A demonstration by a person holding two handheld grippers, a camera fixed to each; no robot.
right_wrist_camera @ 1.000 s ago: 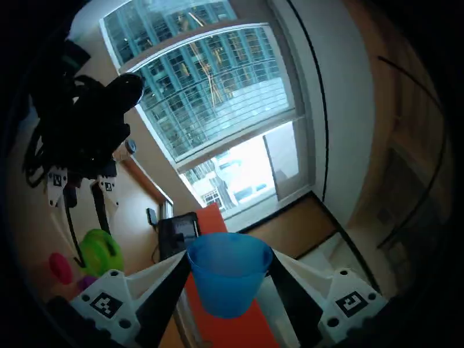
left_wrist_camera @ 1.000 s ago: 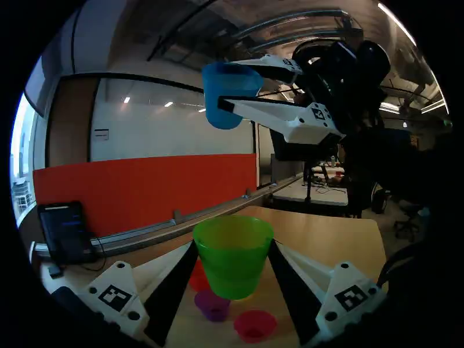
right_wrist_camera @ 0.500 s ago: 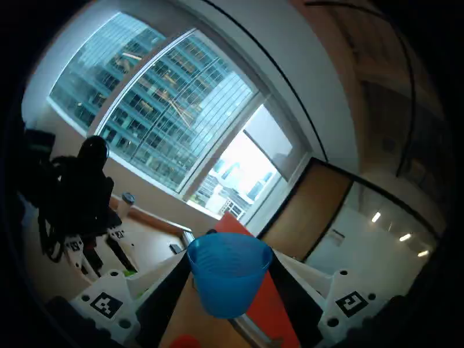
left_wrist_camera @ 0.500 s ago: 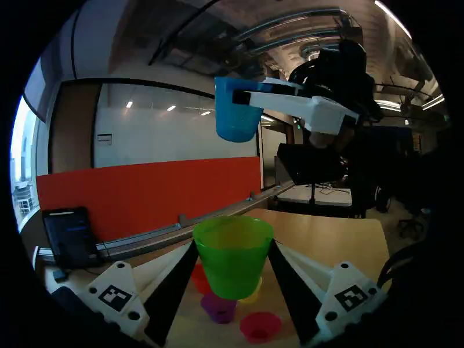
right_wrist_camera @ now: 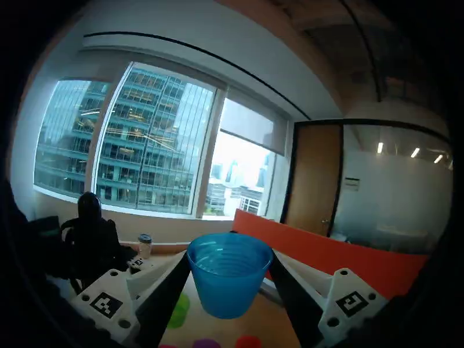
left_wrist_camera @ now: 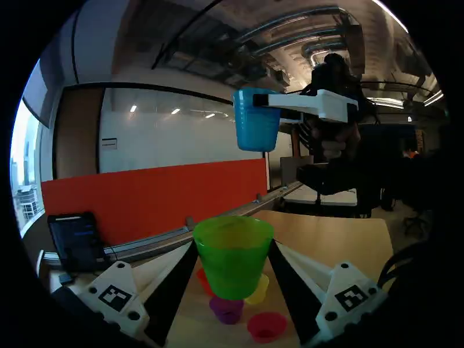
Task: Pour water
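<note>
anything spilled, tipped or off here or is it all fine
Nothing stands out. The blue cup sits upright in the right gripper, the green cup upright in the left gripper. The purple cup and pink cup stand upright on the table, and no spill shows there.

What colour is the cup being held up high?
The cup is translucent blue, best seen in the right gripper view.

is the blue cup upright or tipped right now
Upright: in the left gripper view the blue cup has its rim level on top and base pointing down.
</note>
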